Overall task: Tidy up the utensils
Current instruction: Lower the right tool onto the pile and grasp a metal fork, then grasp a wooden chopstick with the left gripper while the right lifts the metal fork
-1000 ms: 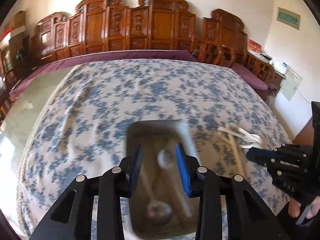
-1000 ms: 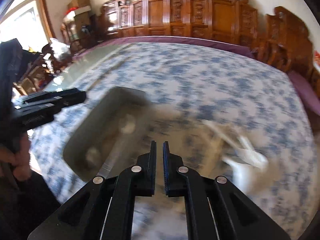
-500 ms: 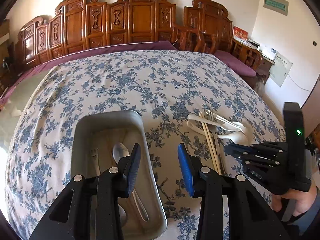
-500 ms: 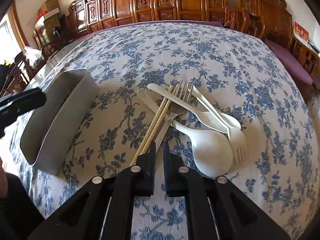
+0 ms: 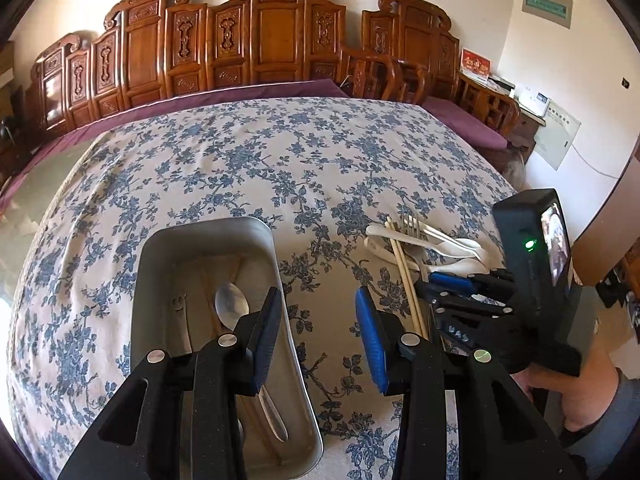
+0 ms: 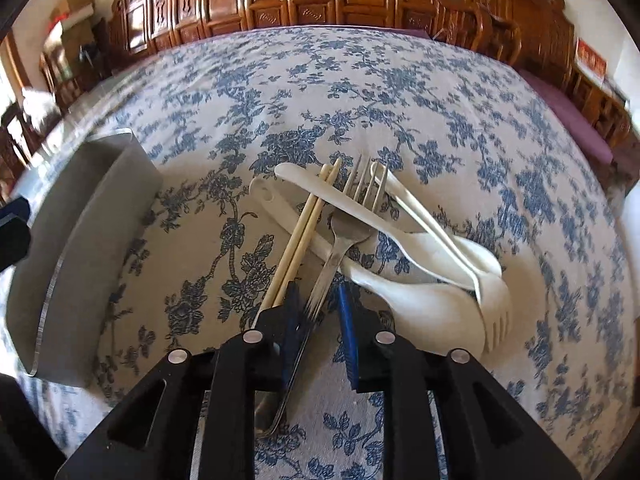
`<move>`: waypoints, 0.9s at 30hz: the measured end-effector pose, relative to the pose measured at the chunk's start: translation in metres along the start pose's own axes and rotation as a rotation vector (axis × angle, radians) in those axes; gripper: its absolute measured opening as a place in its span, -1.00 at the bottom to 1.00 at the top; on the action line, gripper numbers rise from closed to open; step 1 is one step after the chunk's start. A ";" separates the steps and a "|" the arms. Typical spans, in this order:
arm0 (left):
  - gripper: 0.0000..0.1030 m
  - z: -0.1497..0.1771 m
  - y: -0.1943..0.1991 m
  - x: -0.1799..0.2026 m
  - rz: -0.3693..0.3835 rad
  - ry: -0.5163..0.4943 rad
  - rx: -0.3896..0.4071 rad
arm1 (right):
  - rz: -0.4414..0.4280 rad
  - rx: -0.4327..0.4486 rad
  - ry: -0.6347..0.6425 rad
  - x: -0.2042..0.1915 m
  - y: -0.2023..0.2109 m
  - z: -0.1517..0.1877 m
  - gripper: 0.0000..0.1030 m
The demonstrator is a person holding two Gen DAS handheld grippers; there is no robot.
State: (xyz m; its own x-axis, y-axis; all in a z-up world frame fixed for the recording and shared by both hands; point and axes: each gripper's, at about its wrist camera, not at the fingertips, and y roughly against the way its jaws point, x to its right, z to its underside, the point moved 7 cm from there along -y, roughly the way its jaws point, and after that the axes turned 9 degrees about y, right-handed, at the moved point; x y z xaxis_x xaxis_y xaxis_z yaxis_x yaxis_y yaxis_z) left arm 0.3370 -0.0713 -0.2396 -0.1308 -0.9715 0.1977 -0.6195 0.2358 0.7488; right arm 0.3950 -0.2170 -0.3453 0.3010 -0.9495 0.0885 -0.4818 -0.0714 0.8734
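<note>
A metal tray [image 5: 160, 252] on the flowered tablecloth holds a metal spoon [image 5: 230, 306] and a small fork [image 5: 180, 312]. My left gripper [image 5: 318, 328] is open and empty above the tray's right rim. A pile of utensils lies to the right: a metal fork [image 6: 344, 232], a pair of wooden chopsticks [image 6: 304, 232], white plastic spoons [image 6: 400, 240] and a white plastic fork [image 6: 492, 308]. My right gripper [image 6: 318, 312] is open, its jaws on either side of the metal fork's handle. It also shows in the left wrist view [image 5: 452, 288].
The tray's outer wall [image 6: 80, 232] stands left of the pile in the right wrist view. Carved wooden chairs [image 5: 260, 36] line the far side of the table. The tablecloth [image 5: 280, 160] covers the table.
My right gripper has dropped onto the utensil pile and opened around the metal fork's handle. My left gripper has shifted right from over the tray's inside to its right rim.
</note>
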 end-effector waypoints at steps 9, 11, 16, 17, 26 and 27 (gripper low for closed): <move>-0.30 0.005 -0.002 0.008 0.007 -0.019 -0.008 | 0.017 -0.063 0.059 0.011 0.006 0.010 -0.83; -0.30 0.007 -0.002 0.012 0.014 -0.023 -0.007 | 0.025 -0.061 0.083 0.014 0.010 0.014 -0.83; -0.30 0.012 -0.007 0.022 0.014 -0.046 -0.017 | -0.027 -0.027 0.063 0.023 0.024 0.019 -0.83; -0.30 0.014 -0.009 0.024 0.012 -0.050 -0.020 | -0.051 -0.010 0.044 0.025 0.029 0.019 -0.83; -0.30 0.021 -0.016 0.033 0.002 -0.062 -0.027 | -0.080 0.066 0.068 0.027 0.043 -0.018 -0.83; -0.30 0.022 -0.017 0.033 0.001 -0.061 -0.028 | -0.084 0.075 0.072 0.027 0.046 -0.024 -0.83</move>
State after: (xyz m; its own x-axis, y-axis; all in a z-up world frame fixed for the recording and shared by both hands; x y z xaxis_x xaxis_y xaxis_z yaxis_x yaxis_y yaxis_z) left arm 0.3260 -0.1078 -0.2597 -0.1792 -0.9706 0.1605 -0.5977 0.2370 0.7659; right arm 0.4006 -0.2387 -0.2913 0.4000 -0.9150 0.0529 -0.5114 -0.1749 0.8413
